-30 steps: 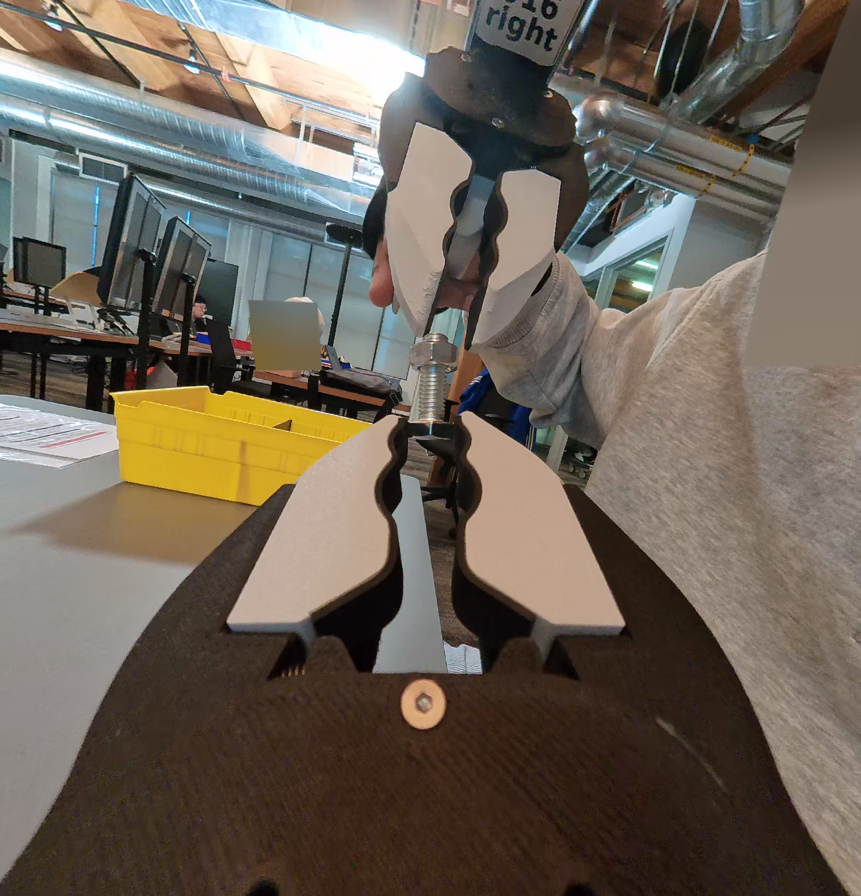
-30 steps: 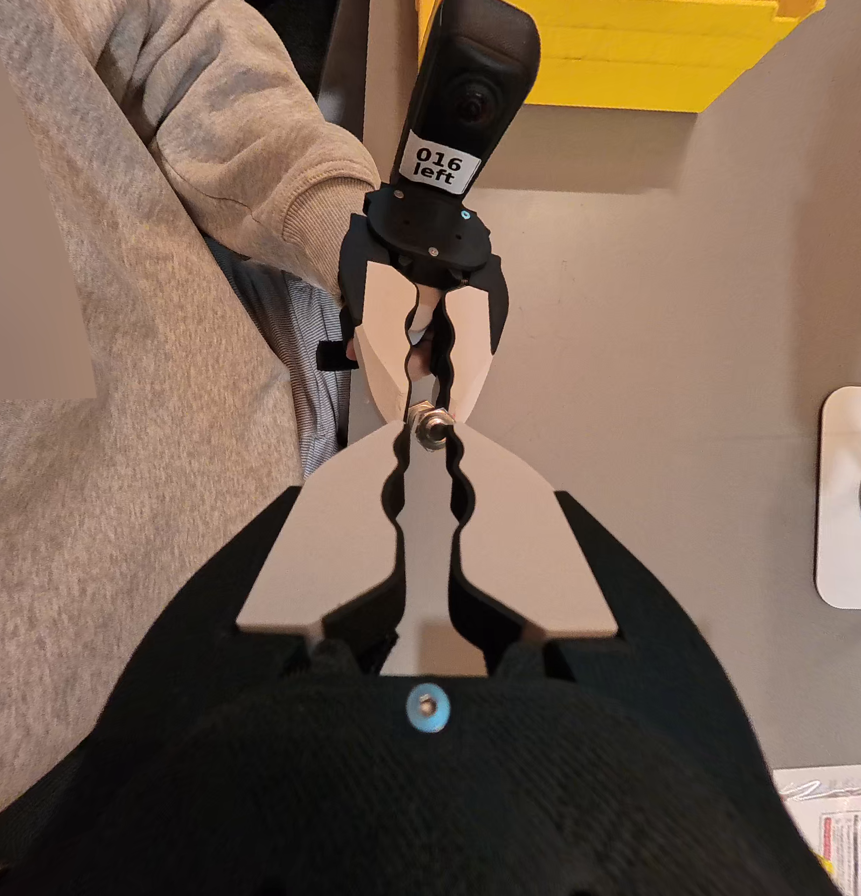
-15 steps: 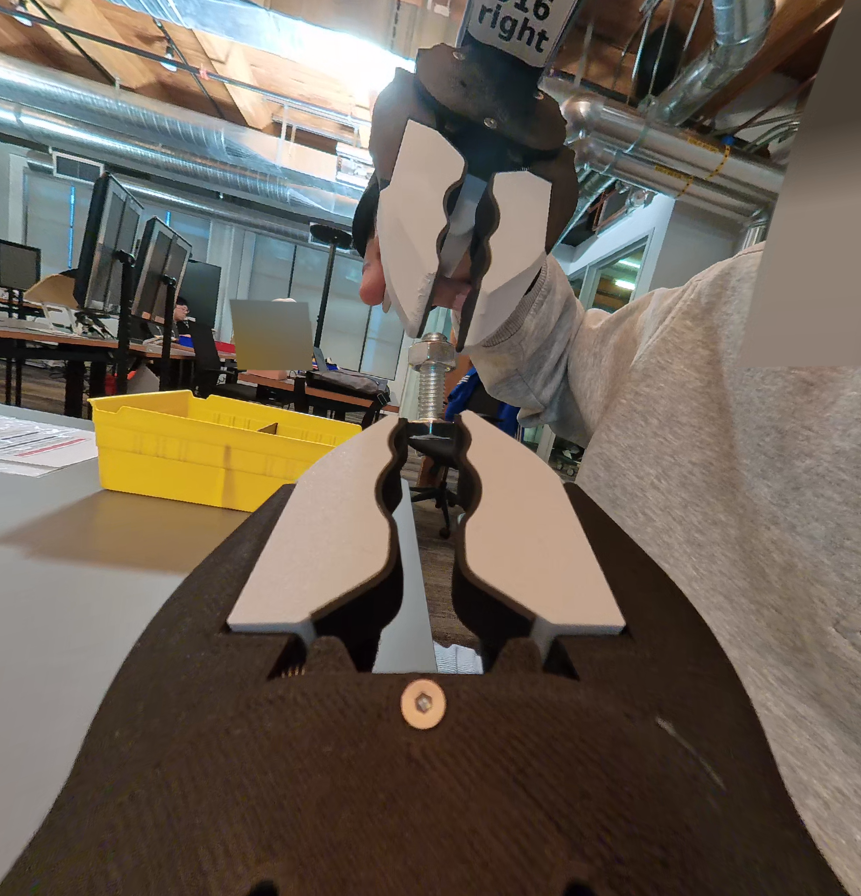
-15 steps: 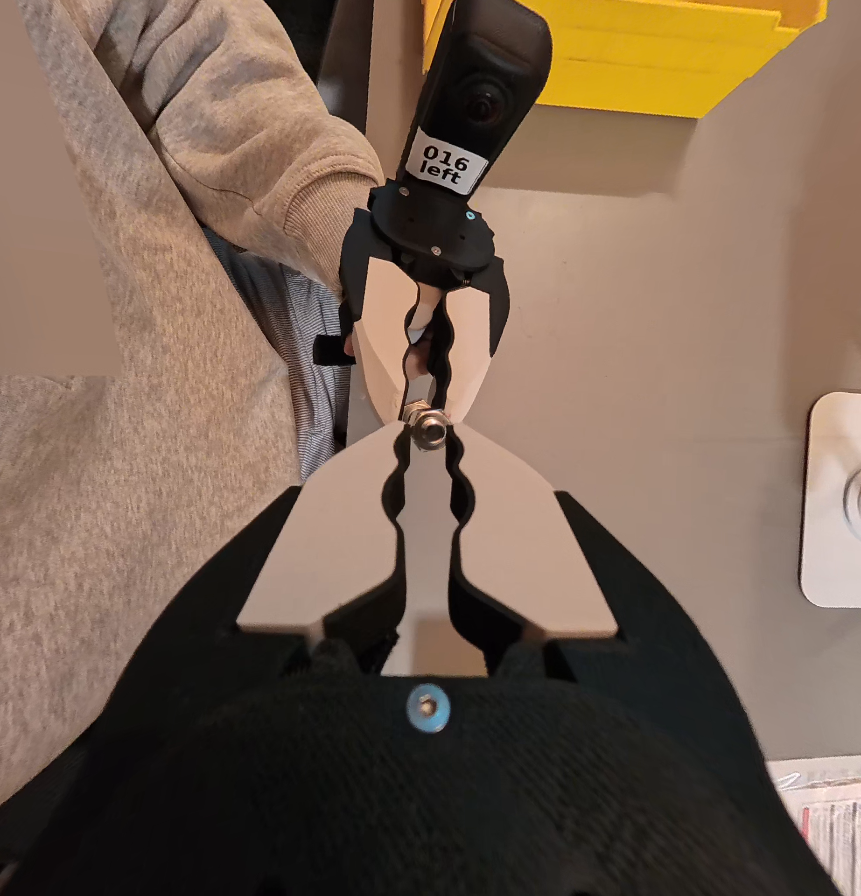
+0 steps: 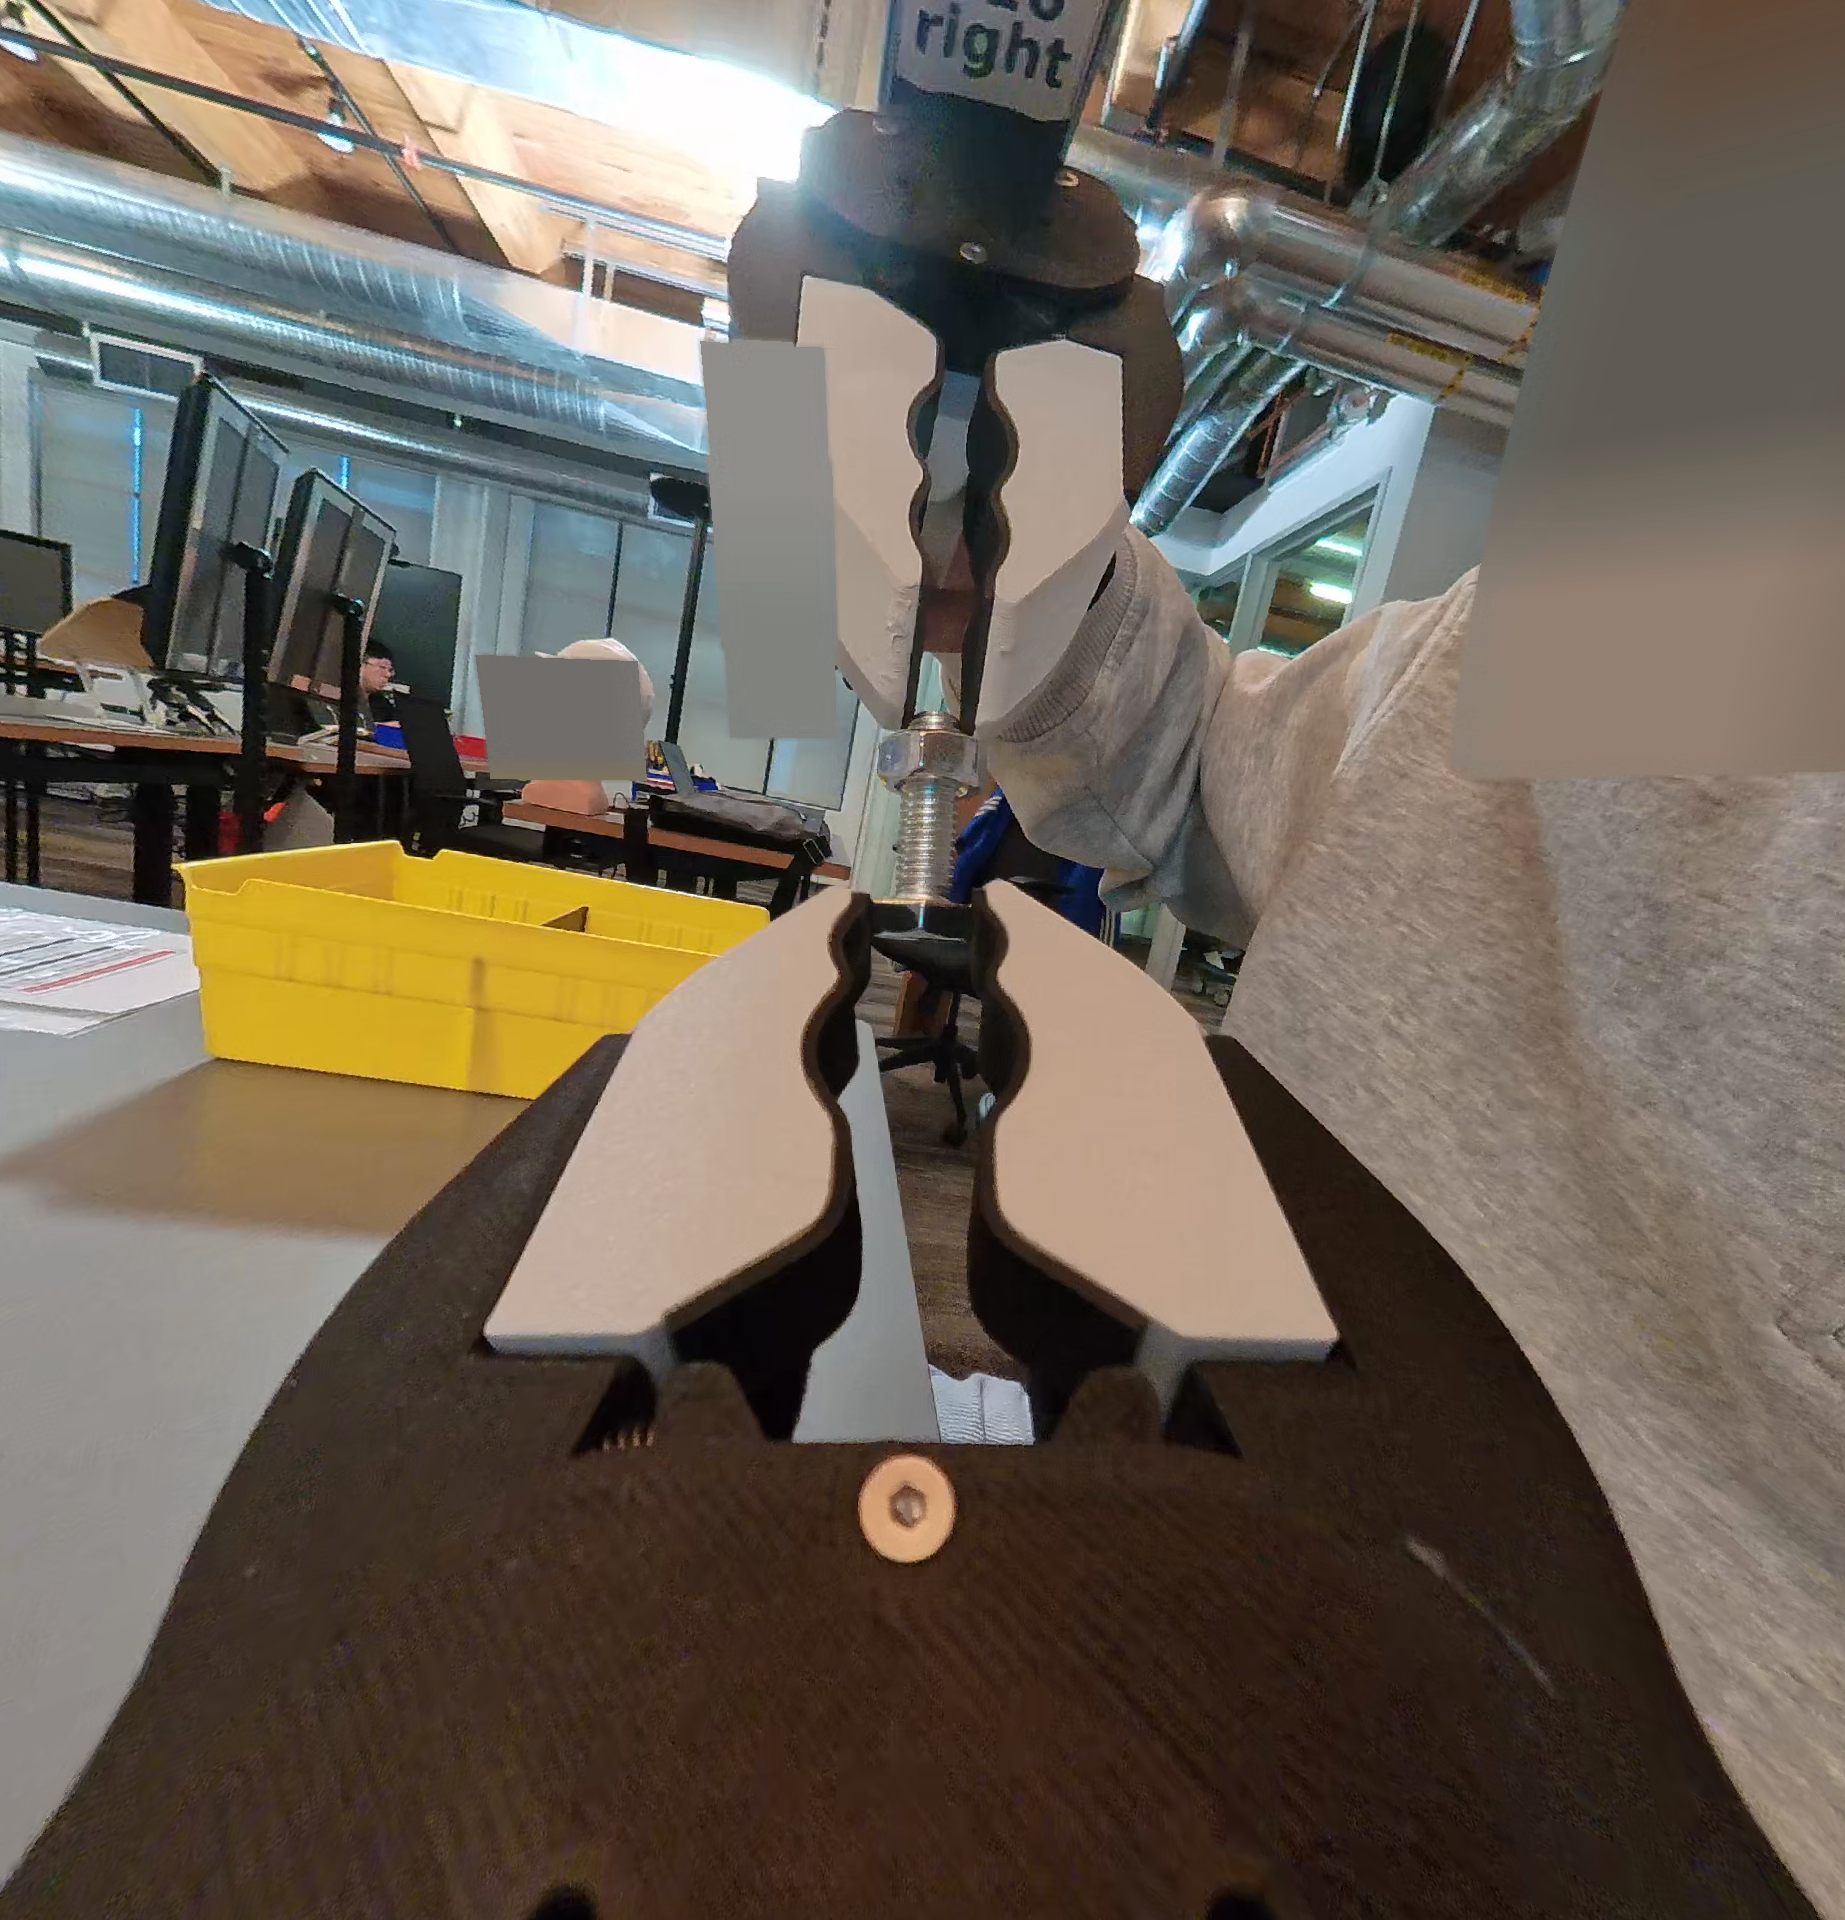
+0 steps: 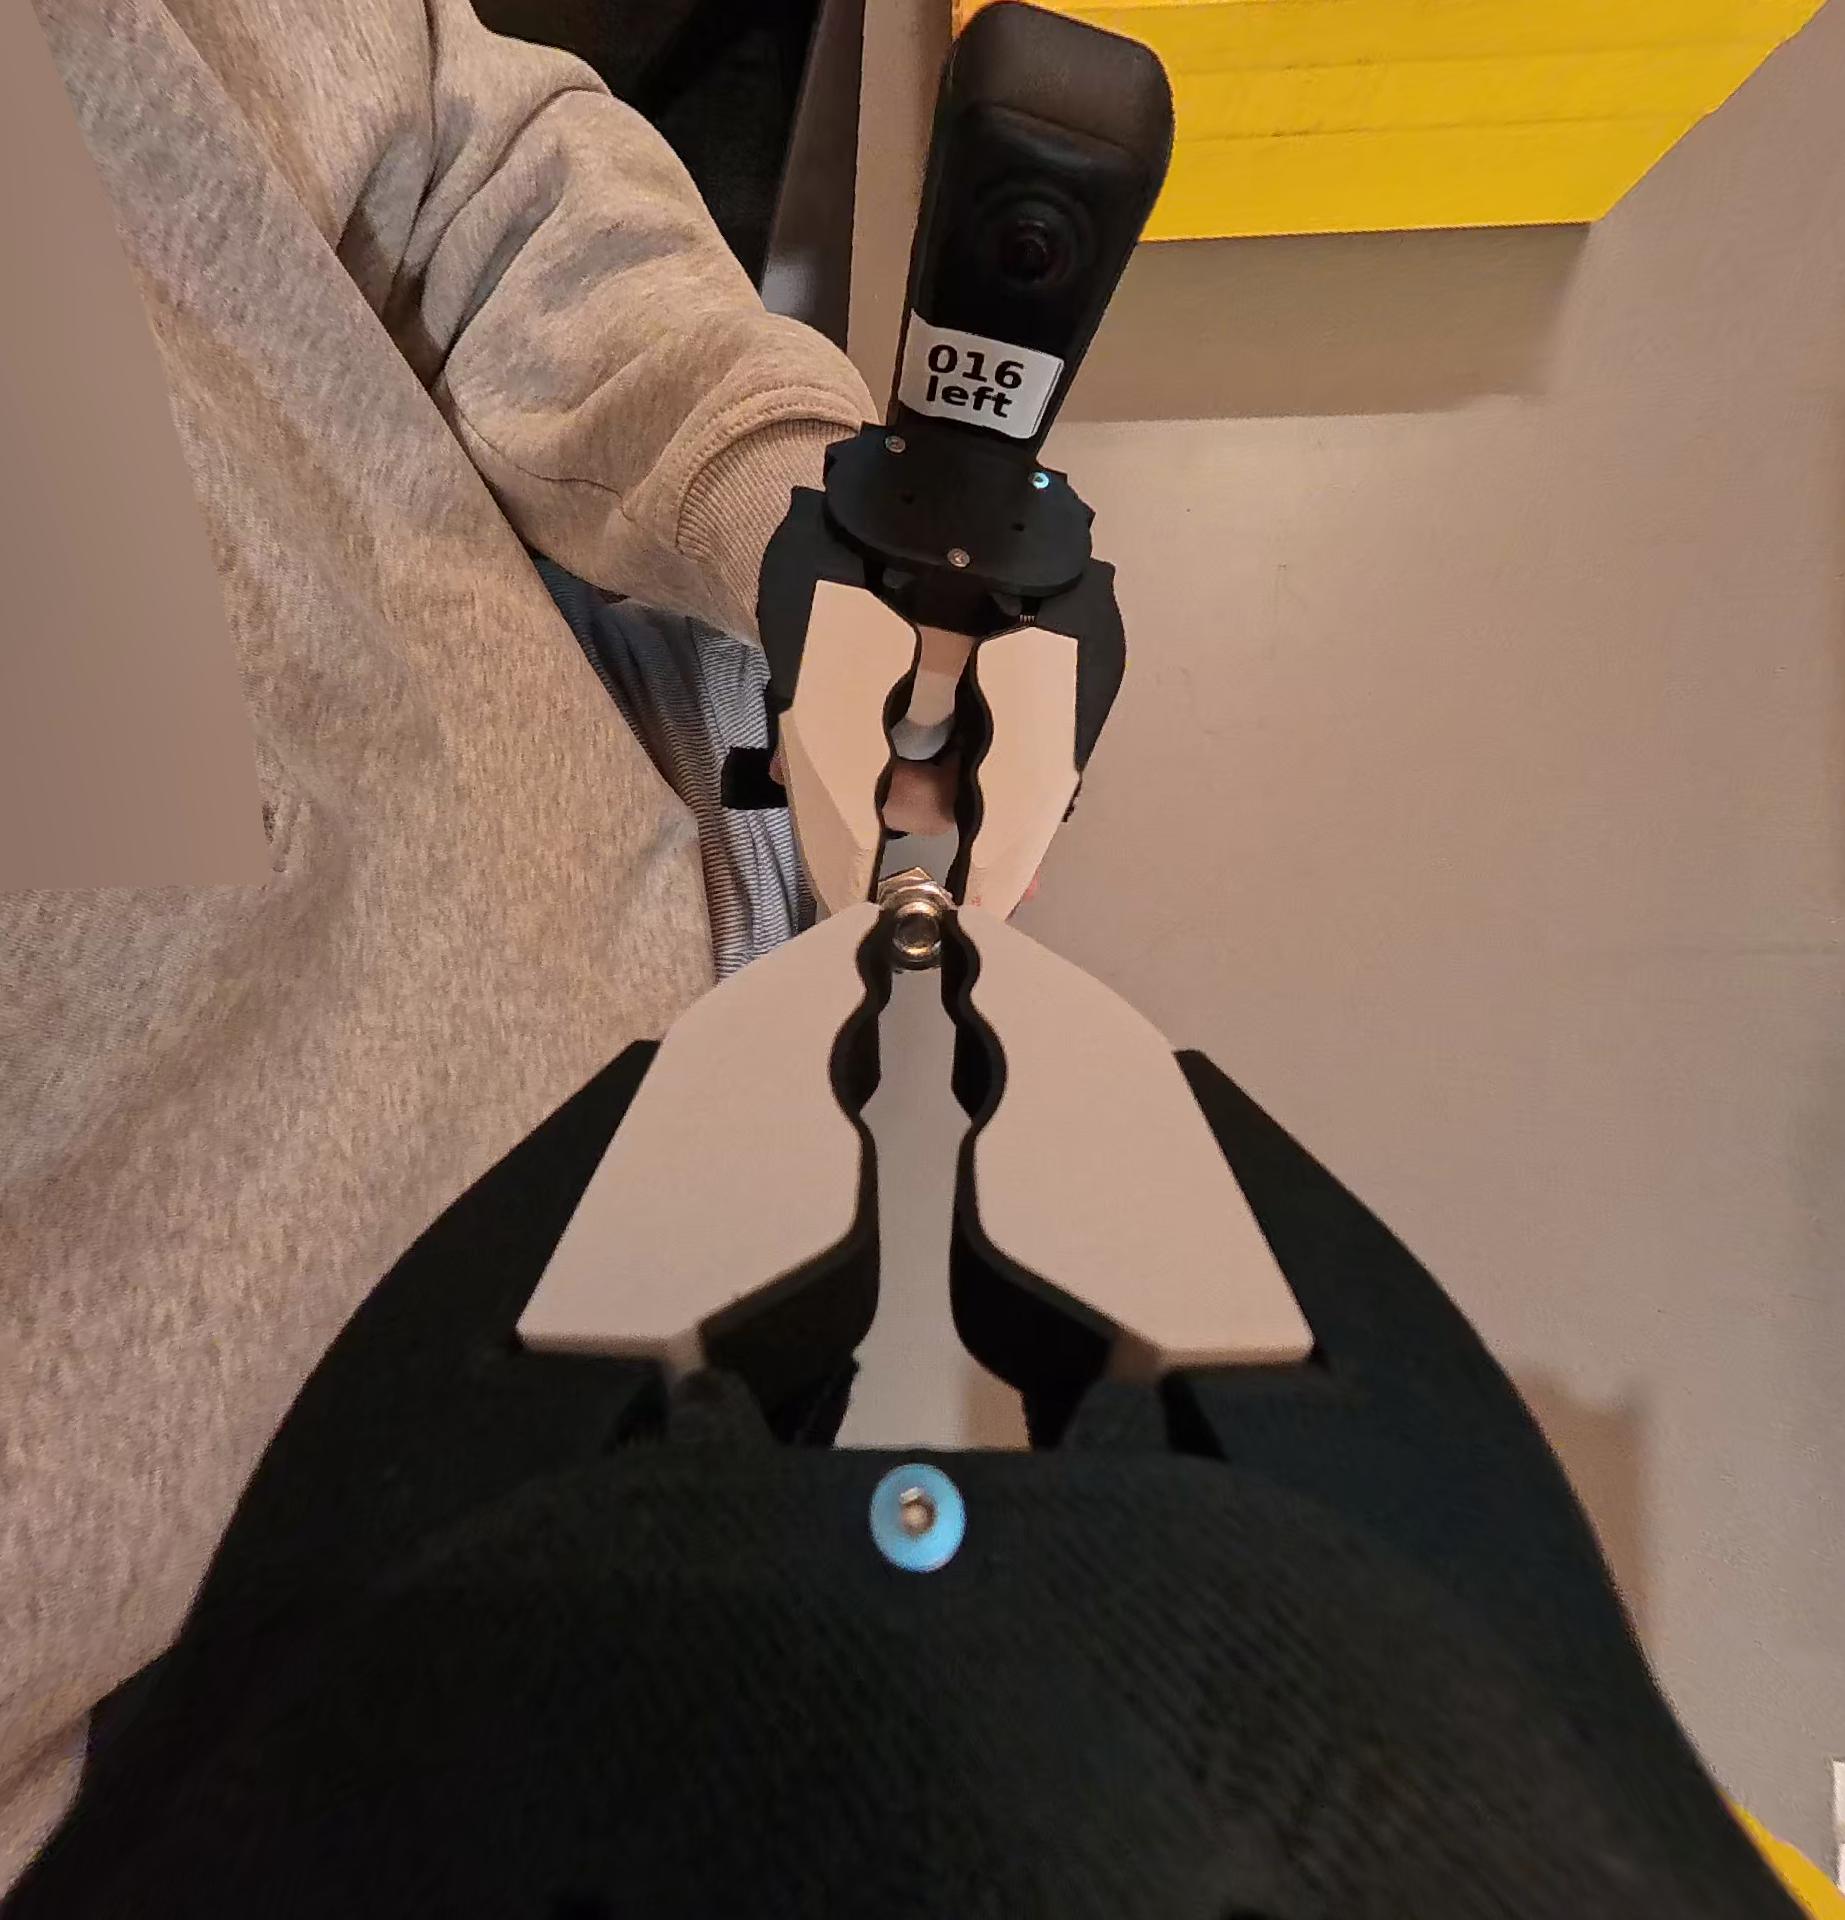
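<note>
My left gripper [image 5: 923,916] is shut on the dark head of a silver bolt [image 5: 923,842], which stands upright above its tips. A hex nut [image 5: 926,758] sits near the top of the bolt's thread. My right gripper [image 5: 939,707] comes down from above with its tips closed on the nut. In the right wrist view the right gripper [image 6: 916,928] holds the nut and bolt end [image 6: 916,932], tip to tip with the left gripper [image 6: 918,883]. Both are held in the air beside the grey table's edge, by a person in a grey sweatshirt [image 5: 1520,1143].
A yellow bin [image 5: 461,977] stands on the grey table [image 5: 118,1299] to the left; it also shows at the top of the right wrist view [image 6: 1365,114]. A printed sheet [image 5: 56,966] lies at the far left. Desks with monitors [image 5: 222,551] stand beyond. My two grippers' fingertips are within a few centimetres of each other.
Both grippers have stayed on the bolt and nut. The right gripper has turned a little about the bolt. A white object at the right edge of the right wrist view has gone out of view.
</note>
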`<state>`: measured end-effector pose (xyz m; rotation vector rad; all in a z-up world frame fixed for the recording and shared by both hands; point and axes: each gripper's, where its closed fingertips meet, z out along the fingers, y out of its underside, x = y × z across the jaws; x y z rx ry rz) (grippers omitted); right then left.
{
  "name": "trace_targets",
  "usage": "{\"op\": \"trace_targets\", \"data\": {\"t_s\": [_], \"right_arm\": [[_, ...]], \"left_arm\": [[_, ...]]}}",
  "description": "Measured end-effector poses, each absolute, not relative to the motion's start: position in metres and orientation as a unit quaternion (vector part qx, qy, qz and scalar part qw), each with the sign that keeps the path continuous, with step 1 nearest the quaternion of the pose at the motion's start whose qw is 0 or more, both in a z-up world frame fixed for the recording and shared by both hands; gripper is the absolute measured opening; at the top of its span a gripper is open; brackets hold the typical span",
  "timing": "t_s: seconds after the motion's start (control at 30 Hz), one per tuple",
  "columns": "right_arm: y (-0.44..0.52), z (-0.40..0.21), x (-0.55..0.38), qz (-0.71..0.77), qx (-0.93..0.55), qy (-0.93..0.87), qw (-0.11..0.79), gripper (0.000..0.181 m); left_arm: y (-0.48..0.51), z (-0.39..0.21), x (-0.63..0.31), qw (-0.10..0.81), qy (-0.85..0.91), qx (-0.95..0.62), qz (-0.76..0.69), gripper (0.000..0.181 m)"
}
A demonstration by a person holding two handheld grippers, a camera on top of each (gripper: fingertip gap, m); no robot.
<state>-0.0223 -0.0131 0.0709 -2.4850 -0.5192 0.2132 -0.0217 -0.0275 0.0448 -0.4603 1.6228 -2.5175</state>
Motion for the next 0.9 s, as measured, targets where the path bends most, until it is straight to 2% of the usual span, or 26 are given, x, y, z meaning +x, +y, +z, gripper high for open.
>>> {"op": "trace_targets", "data": {"t_s": [0.13, 0.27, 0.43, 0.9], "right_arm": [[-0.013, 0.071, -0.021, 0.073, -0.932, -0.203, 0.29, 0.009], [-0.013, 0.069, -0.023, 0.078, -0.932, -0.209, 0.284, 0.008], [-0.016, 0.061, -0.022, 0.06, -0.937, -0.226, 0.26, 0.008], [-0.025, 0.045, -0.02, 0.041, -0.946, -0.239, 0.216, 0.008]], "left_arm": [[-0.027, 0.044, -0.02, 0.064, 0.535, -0.157, -0.828, 0.022], [-0.028, 0.041, -0.016, 0.065, 0.545, -0.168, -0.819, 0.038], [-0.037, 0.031, -0.017, 0.079, 0.581, -0.159, -0.794, 0.039], [-0.048, 0.014, -0.015, 0.145, 0.635, -0.149, -0.744, 0.022]]}}
